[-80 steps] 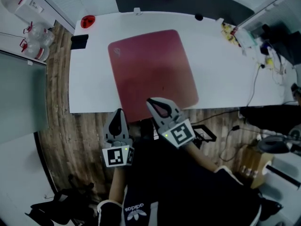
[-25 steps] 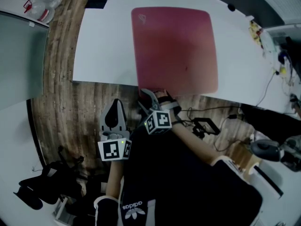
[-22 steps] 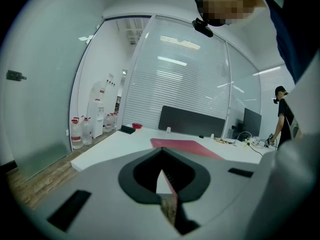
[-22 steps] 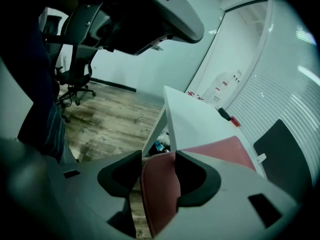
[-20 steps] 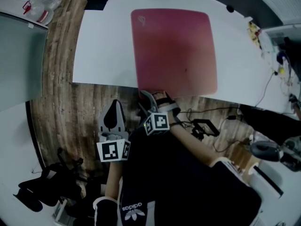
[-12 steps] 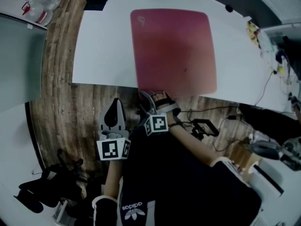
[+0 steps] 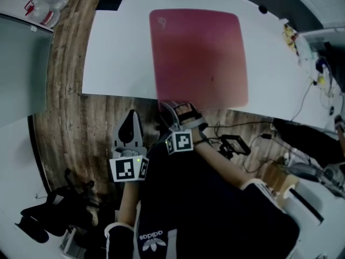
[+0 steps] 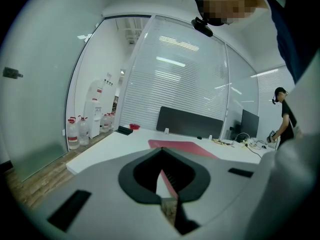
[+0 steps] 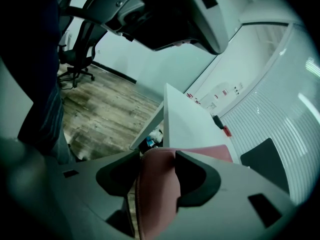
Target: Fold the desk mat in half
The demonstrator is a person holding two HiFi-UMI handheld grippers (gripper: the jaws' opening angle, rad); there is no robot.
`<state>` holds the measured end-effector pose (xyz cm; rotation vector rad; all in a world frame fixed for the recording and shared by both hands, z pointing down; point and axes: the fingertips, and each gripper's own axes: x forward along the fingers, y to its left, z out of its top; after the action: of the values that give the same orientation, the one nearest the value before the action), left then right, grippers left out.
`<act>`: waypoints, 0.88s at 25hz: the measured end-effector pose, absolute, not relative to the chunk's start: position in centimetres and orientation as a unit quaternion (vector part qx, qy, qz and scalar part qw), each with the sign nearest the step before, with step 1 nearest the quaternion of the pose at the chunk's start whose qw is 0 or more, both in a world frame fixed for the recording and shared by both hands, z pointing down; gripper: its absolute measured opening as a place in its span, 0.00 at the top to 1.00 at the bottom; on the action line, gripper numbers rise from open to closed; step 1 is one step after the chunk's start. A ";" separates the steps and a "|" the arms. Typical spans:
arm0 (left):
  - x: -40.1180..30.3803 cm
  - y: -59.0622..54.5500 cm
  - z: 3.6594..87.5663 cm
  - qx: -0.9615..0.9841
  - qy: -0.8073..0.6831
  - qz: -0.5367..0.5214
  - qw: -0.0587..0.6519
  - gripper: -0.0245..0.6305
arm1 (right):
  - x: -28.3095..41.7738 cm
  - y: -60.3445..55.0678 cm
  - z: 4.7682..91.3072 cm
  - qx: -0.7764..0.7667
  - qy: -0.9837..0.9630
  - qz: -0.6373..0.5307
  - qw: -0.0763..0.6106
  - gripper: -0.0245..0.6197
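- A white table runs across the head view above a wooden floor. Its surface is bare to the left of the mat and also to the right, as far as the cables at the right end.
- A red desk mat lies flat and unfolded in the middle of the table. Its far edge stops short of the table's far edge, and its near edge reaches just past the near edge, towards the person.
- The right gripper is at that overhanging near edge. Its jaws have just been opening and stand spread wide, with the mat's edge between them but not pinched.
- The left gripper hangs over the floor, clear of the table. Its jaws are pressed together on nothing.
- A black object sits at the table's far left corner, well apart from the mat.
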<state>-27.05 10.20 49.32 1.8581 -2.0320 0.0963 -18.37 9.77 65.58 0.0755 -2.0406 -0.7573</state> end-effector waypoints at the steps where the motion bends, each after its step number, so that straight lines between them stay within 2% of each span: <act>1: -27.2 10.2 49.4 0.661 -0.725 0.034 0.192 0.96 | -18.4 9.8 65.4 0.032 -0.835 -0.301 0.459 0.62; 15: -26.7 9.2 49.2 0.674 -0.713 0.027 0.192 0.96 | -18.7 7.6 60.7 0.101 -0.910 -0.131 0.381 0.81; 22: -26.4 8.3 48.8 0.681 -0.708 0.027 0.185 0.96 | -18.7 5.8 59.3 0.124 -0.919 -0.092 0.362 0.86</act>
<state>-26.40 8.32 48.81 1.9186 -1.9953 0.0774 -18.69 5.78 59.31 0.3197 -2.3685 -0.2378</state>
